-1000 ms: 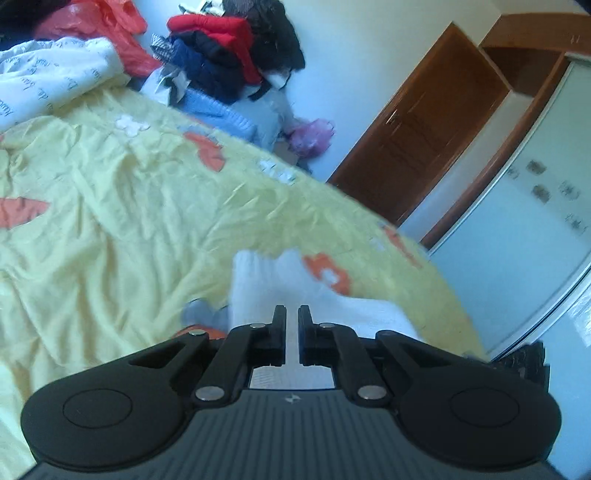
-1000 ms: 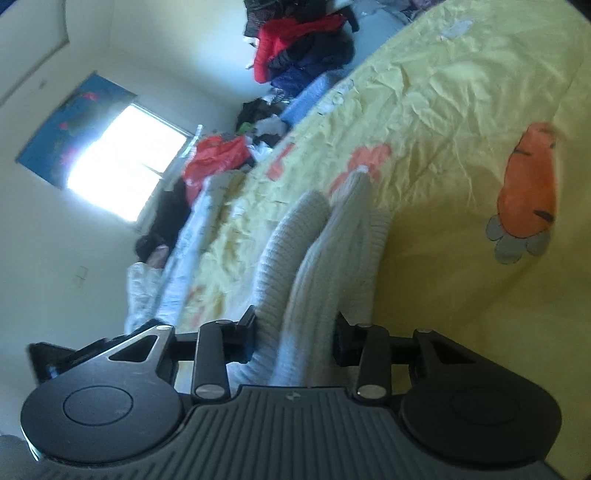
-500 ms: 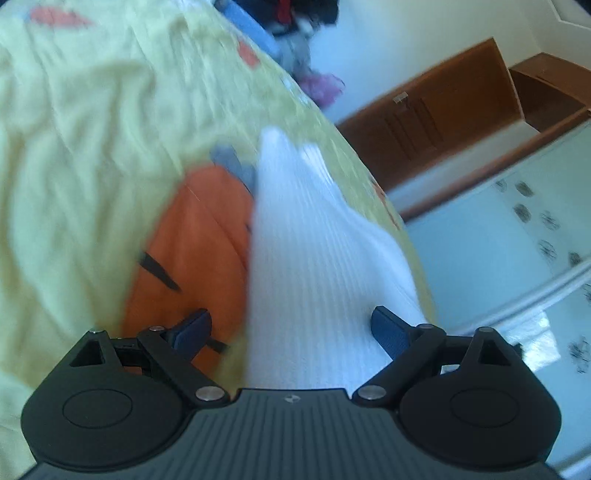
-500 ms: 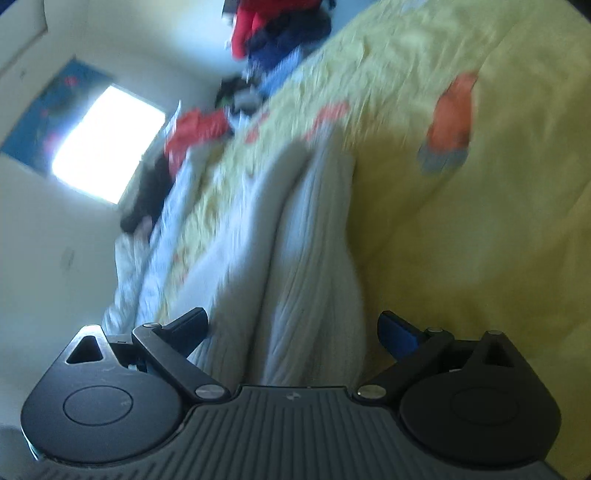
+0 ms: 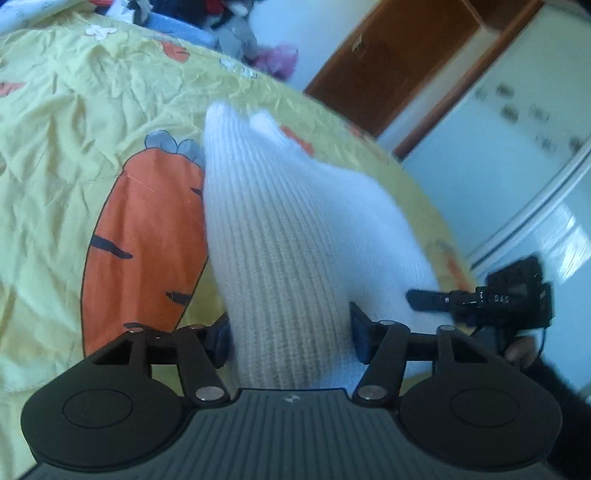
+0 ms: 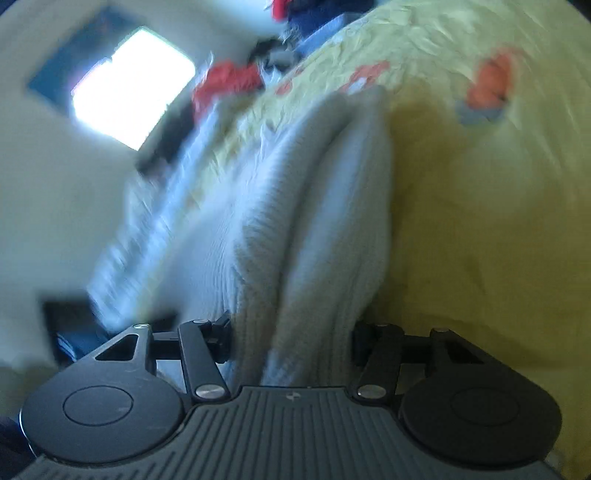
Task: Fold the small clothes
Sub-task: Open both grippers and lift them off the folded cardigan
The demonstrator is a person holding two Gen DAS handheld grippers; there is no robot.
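Observation:
A white ribbed knit garment [image 5: 280,229] lies on the yellow carrot-print bed sheet [image 5: 55,147]. My left gripper [image 5: 290,338] has its jaws partly closed, with the near end of the garment bunched between the fingers. The garment also shows in the right wrist view [image 6: 317,221], in two long folds. My right gripper [image 6: 291,339] likewise has its jaws against both sides of the garment's near end. The right gripper shows in the left wrist view [image 5: 513,299], past the garment's right side.
A pile of red, dark and blue clothes [image 5: 207,14] lies at the bed's far end. A brown wooden door [image 5: 388,62] and a white wardrobe [image 5: 517,147] stand to the right. A bright window [image 6: 133,88] is on the far wall. The right wrist view is blurred.
Both grippers opened wide half a second ago and have now closed in on the garment's near end. Both cameras have swung, and the garment has shifted on the sheet.

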